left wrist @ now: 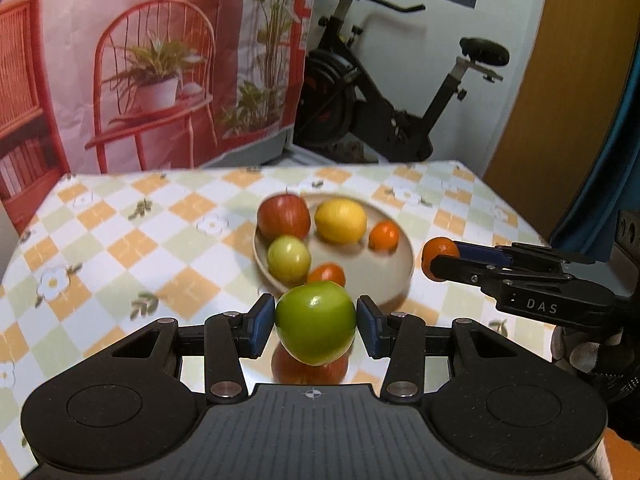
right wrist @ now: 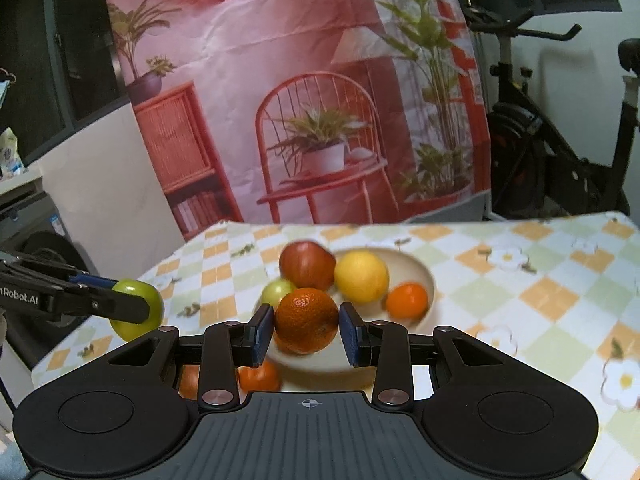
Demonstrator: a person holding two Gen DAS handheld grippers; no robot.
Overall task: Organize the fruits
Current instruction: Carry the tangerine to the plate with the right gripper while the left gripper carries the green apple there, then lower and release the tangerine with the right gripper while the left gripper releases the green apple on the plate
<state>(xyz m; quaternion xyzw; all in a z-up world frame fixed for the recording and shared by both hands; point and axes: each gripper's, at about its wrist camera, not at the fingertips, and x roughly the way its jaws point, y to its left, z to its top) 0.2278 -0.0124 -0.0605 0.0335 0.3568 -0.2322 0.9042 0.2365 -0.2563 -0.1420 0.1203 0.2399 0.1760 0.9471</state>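
My left gripper (left wrist: pixel 316 324) is shut on a green apple (left wrist: pixel 316 322) and holds it above the table, just in front of a beige plate (left wrist: pixel 384 276). My right gripper (right wrist: pixel 307 322) is shut on an orange (right wrist: pixel 307 320) above the plate's (right wrist: pixel 424 272) near side. The plate holds a red apple (left wrist: pixel 283 216), a yellow lemon (left wrist: pixel 340 221), a small green apple (left wrist: pixel 289 258) and two small oranges (left wrist: pixel 383 235). The right gripper with its orange (left wrist: pixel 439 254) shows right of the plate in the left wrist view. The left gripper's green apple (right wrist: pixel 138 308) shows at the left in the right wrist view.
The table has a checked orange, green and white cloth (left wrist: pixel 120 248). A printed backdrop (left wrist: pixel 160 60) hangs behind the far edge. An exercise bike (left wrist: pixel 400 92) stands beyond the table at the right. A washing machine (right wrist: pixel 44 264) is off the table's left side.
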